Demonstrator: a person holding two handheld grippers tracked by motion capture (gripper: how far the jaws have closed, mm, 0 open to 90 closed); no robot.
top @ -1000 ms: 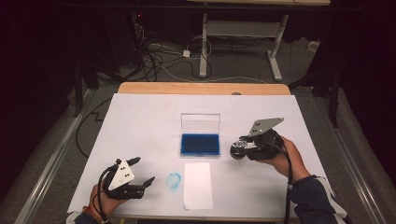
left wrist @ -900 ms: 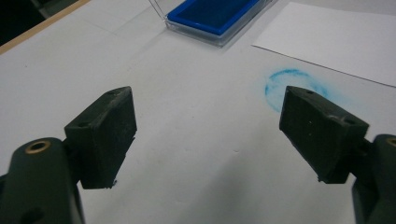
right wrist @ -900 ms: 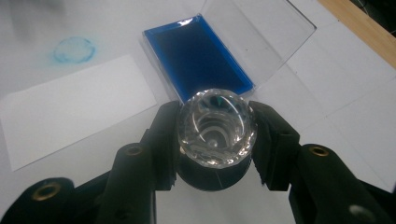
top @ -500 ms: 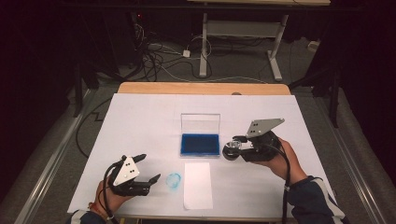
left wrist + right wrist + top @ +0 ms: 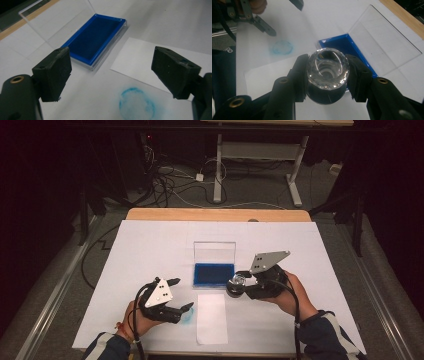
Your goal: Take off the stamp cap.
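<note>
Ink pad case (image 5: 214, 274) lies open, lid upright, blue pad inside.

White-covered table (image 5: 150, 245) bears blue case (image 5: 214, 274), paper sheet (image 5: 212, 317), blue ring stain (image 5: 188, 316).

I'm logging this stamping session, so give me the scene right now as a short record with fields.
Surface: white sheet over the table
Right gripper: fingers shut on a round stamp with a faceted clear top, beside the ink pad
Left gripper: fingers open, nothing between them, above the blue mark
Ink pad: blue pad in a case, clear lid standing open
Paper: white slip in front of the case
Mark: round blue ink ring on the sheet, beside the slip
</note>
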